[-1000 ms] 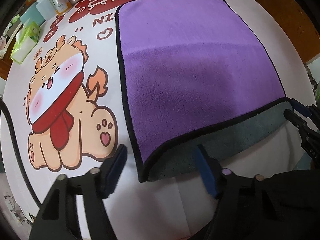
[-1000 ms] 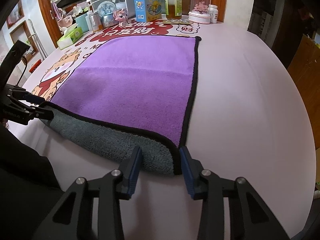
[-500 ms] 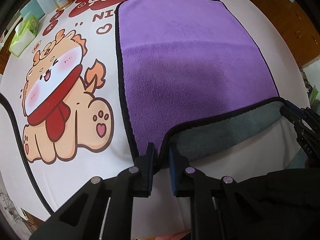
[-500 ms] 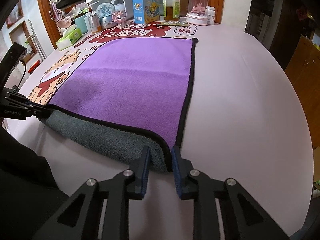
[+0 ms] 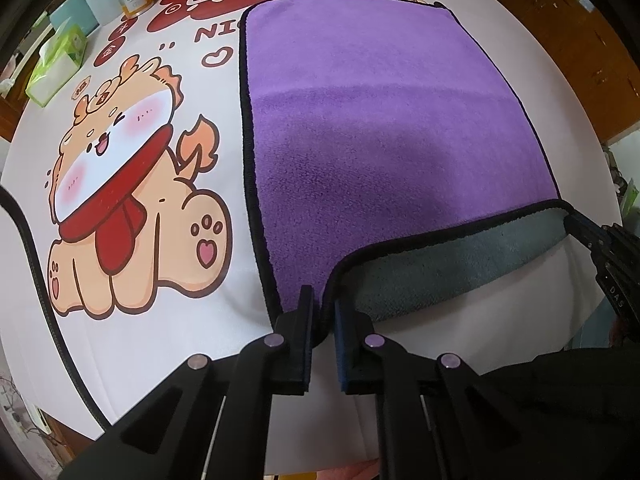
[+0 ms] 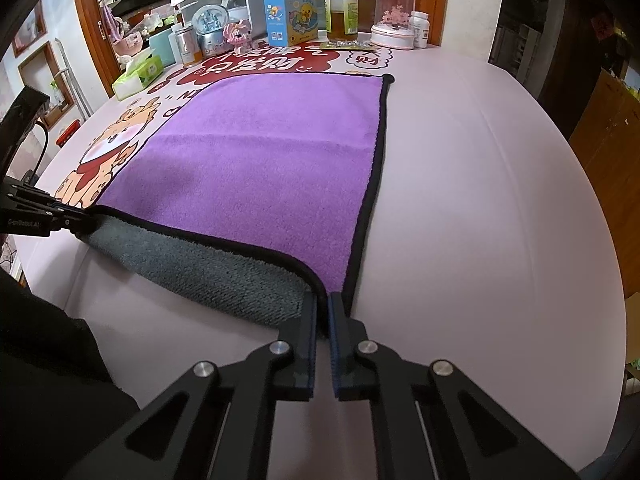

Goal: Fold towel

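My left gripper [image 5: 323, 312] is clamped on the near left corner of the towel [image 5: 384, 120], its two padded fingers [image 5: 307, 320] pinching the black-bound hem so that the corner stands lifted off the table [image 5: 160, 360]. My right gripper [image 6: 323, 312] is closed the same way on the near right corner, the hem running up between its blue-lined pads. The towel lies purple side up across the middle of the table, and along the near edge, between my two grips, its grey underside [image 6: 208, 272] shows where the cloth curls up and sags. The far edge lies flat, with a small black loop [image 6: 387, 78] at the far right corner, and a faint crease crosses the purple face from left to right about halfway back. From the left wrist view I can see my right gripper at the right edge, holding its corner; from the right wrist view my left gripper sits at the left edge, holding the other. To the left of the towel the tablecloth carries a printed cartoon dog [image 5: 132, 208] in a red scarf, and beyond the far edge there is red lettering. Along the far side of the table stand a green tissue box [image 6: 138, 76], a blue carton [image 6: 290, 12], a bottle of amber liquid [image 6: 341, 8] and a glass dome [image 6: 394, 16], all well apart from the towel.
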{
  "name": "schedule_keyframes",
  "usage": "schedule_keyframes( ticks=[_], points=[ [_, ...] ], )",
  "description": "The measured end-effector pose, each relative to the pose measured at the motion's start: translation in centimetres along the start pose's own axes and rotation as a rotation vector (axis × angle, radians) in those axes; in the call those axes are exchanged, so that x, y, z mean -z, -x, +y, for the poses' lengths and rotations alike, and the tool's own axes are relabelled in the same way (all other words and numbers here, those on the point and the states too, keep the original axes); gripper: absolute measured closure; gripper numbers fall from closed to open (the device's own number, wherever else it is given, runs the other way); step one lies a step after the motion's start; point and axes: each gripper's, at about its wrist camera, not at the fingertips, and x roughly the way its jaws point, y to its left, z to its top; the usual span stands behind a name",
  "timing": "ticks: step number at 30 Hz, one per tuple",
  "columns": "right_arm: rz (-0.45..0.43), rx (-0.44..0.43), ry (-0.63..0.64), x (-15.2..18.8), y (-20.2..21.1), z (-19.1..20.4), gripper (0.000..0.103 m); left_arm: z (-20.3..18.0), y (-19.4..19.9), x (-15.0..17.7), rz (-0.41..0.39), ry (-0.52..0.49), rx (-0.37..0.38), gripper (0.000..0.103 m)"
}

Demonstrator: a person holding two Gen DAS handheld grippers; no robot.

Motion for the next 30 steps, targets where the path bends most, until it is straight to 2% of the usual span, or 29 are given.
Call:
schedule_keyframes(
  ticks=[9, 16, 21, 30],
  points=[
    [-0.023, -0.019, 0.004, -1.4, 0.8, -0.1, 0.098, 0.8, 1.4, -0.9, -0.008, 0.032, -0.005, 0.096],
    [-0.084, -0.046, 0.032, -4.1, 2.7, -0.3, 0.098, 0.9, 4.6, -2.8, -0.044, 0.023, -0.024, 0.096],
    [-0.166, -0.031, 0.051, -6.8, 4.2, -0.4, 0.098, 0.5, 7.4, -4.9, -0.107, 0.01, -0.044, 0.096],
    [-0.259, 0.01, 0.079, -11.0, 5.5, -1.2, 0.098, 0.4, 11.6, -10.0, -0.216, -0.062, -0.079, 0.096]
  ],
)
